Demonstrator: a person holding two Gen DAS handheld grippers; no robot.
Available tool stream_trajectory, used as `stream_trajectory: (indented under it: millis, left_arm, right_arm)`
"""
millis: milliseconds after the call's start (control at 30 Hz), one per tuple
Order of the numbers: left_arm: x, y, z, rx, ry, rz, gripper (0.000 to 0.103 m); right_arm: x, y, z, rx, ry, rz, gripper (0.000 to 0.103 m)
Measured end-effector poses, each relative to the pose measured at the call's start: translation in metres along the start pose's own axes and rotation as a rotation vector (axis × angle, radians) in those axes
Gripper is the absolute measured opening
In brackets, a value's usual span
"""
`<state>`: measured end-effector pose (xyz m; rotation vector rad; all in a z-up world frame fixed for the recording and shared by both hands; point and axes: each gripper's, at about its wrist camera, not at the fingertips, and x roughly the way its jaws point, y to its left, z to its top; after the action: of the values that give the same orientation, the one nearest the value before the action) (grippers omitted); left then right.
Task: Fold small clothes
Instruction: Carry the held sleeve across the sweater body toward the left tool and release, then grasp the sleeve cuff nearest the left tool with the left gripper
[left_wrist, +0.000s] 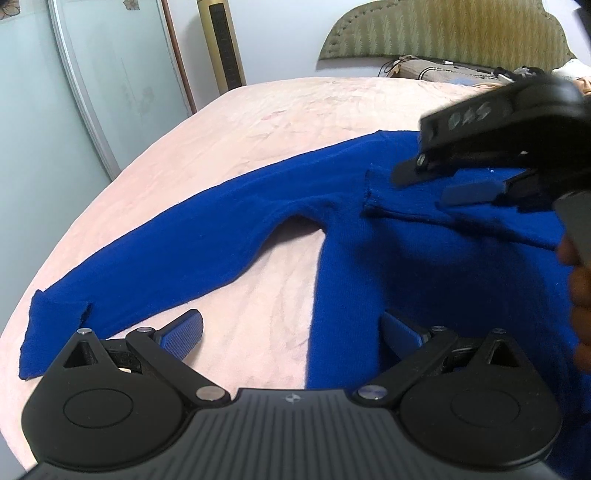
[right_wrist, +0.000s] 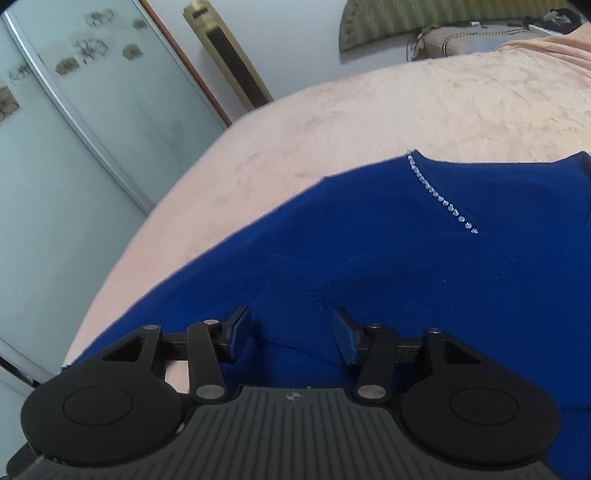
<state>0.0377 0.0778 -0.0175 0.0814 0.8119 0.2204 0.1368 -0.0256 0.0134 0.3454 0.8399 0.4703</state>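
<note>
Blue sweater (left_wrist: 388, 258) flat on pink bedspread (left_wrist: 258, 122); headboard (left_wrist: 443, 29) behind.

We see soft, even, dim-ish indoor light in both views, no hard glare. The blue sweater (left_wrist: 207, 236) reads oversaturated, knit detail mostly lost. A soft shadow sits on it just ahead of the left tongs (left_wrist: 291, 332), under the right tongs (left_wrist: 436, 184), which look motion-blurred in the left view. Strong fisheye bend: the bed (right_wrist: 369, 110) edge and wardrobe door (right_wrist: 92, 122) curve twd the frame edges. Dark vignette at top corners. Rhinestones (right_wrist: 439, 195) stay fairly sharp.
</note>
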Motion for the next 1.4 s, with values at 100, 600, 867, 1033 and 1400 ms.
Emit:
stream_trajectory:
  millis: [100, 600, 867, 1033, 1400]
  left_arm:
    - [0.001, 0.002, 0.001, -0.014, 0.009, -0.004, 0.103]
    - [0.002, -0.002, 0.001, -0.018, 0.014, 0.014, 0.103]
    - [-0.001, 0.002, 0.006, -0.005, -0.024, 0.064, 0.103]
    - [0.001, 0.036, 0.014, -0.053, -0.067, 0.204, 0.103]
    - [0.041, 0.147, -0.010, -0.193, 0.053, 0.548, 0.103]
  right_arm:
    - [-0.014, 0.003, -0.004, -0.022, -0.042, 0.027, 0.064]
    - [-0.061, 0.001, -0.028, -0.159, -0.114, -0.097, 0.067]
    - [-0.077, -0.014, -0.046, -0.144, -0.136, -0.127, 0.073]
    - [-0.078, -0.027, -0.058, -0.111, -0.113, -0.126, 0.073]
    - [-0.067, -0.027, -0.072, -0.114, -0.087, -0.085, 0.085]
